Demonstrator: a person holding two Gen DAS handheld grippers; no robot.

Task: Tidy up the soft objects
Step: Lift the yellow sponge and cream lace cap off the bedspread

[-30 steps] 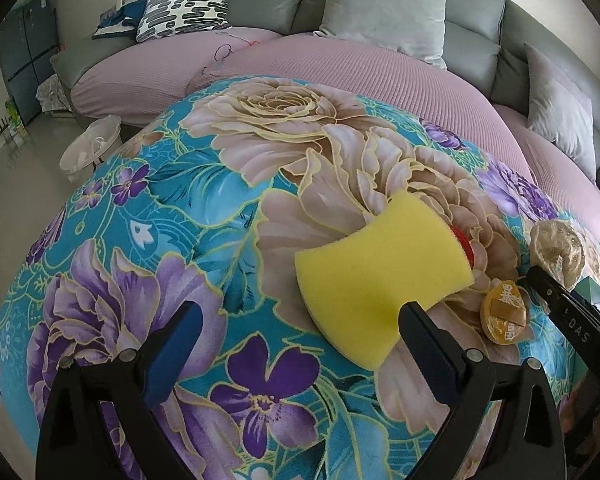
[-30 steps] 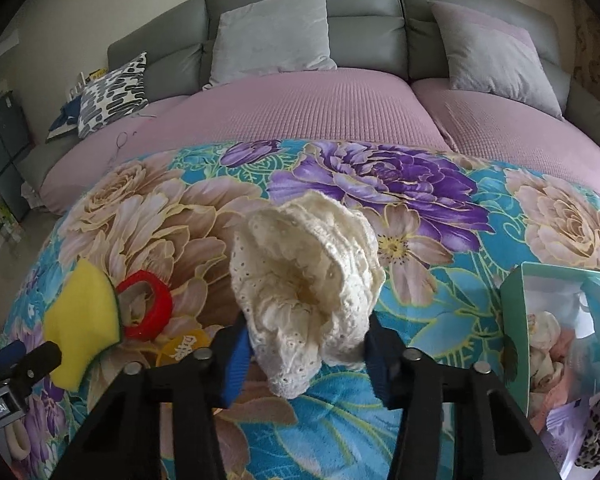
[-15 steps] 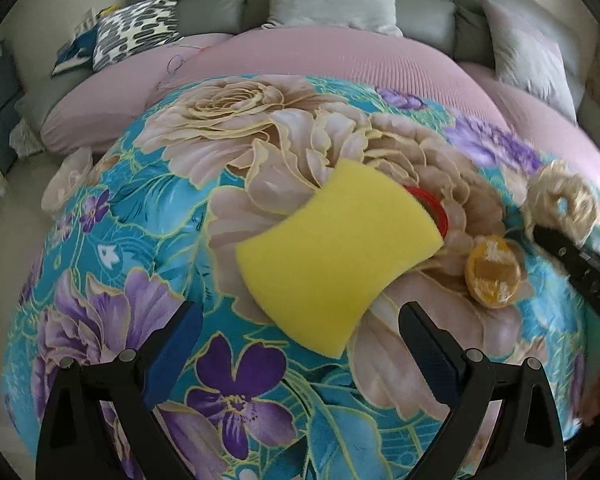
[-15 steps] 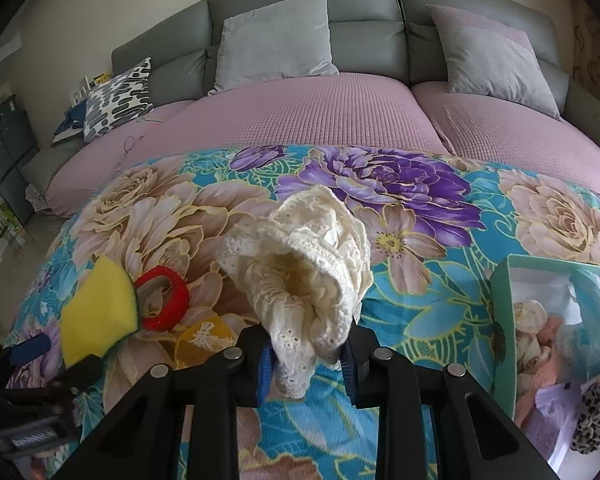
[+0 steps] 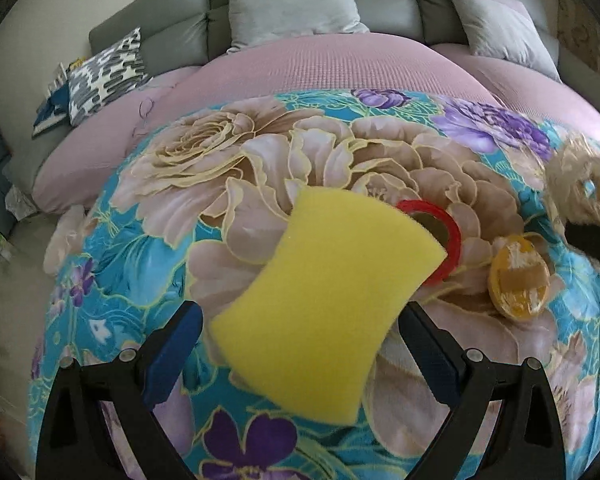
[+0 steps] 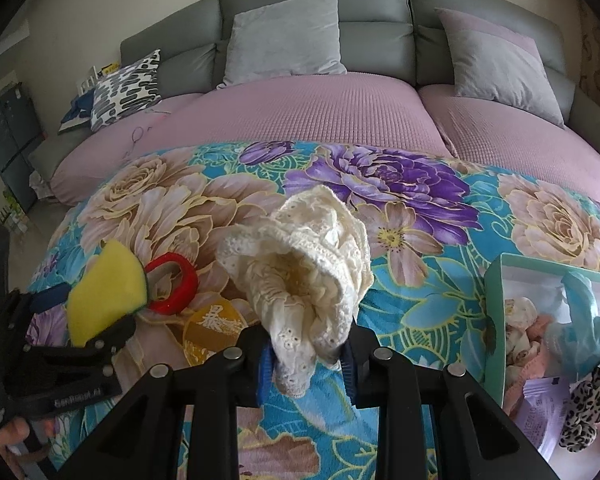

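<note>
Left wrist view
- What changed: the yellow sponge point(image 5: 324, 300) now fills the gap between the fingers; a sec ago it lay ahead & right of them. Left gripper point(image 5: 298, 354) has come fwd over it.
- Gripper state: jaws spread wide, either side of the sponge, not yet pressing; sponge edges near both pads, contact unclear.
- Sponge position: flat on the floral blanket point(image 5: 172, 240), far corner overlapping the red ring point(image 5: 448, 236). Orange round packet point(image 5: 518, 276) just right of it.
- Meaning: judged as pre-grasp; closing the jaws should take the sponge, it'll squash easily.

Right wrist view
- What changed: right gripper point(image 6: 306, 364) was wide around the cream lace cloth point(image 6: 308, 276) a sec ago; now clamped on its lower end, cloth bunched & standing up from the jaws.
- Cloth position: between the pads, looks lifted off the blanket point(image 6: 420, 308), though can't be sure it's fully clear.
- Destination guess: teal box point(image 6: 494, 320) at right, already holding soft bits incl. a leopard-print piece point(image 6: 588, 412); cloth probably goes there next.
- Other arm: left gripper seen at lower left w/ the sponge point(image 6: 106, 284) at its tips.
- Task progress: one soft item in hand, one about to be taken, neither in the box yet.
</note>
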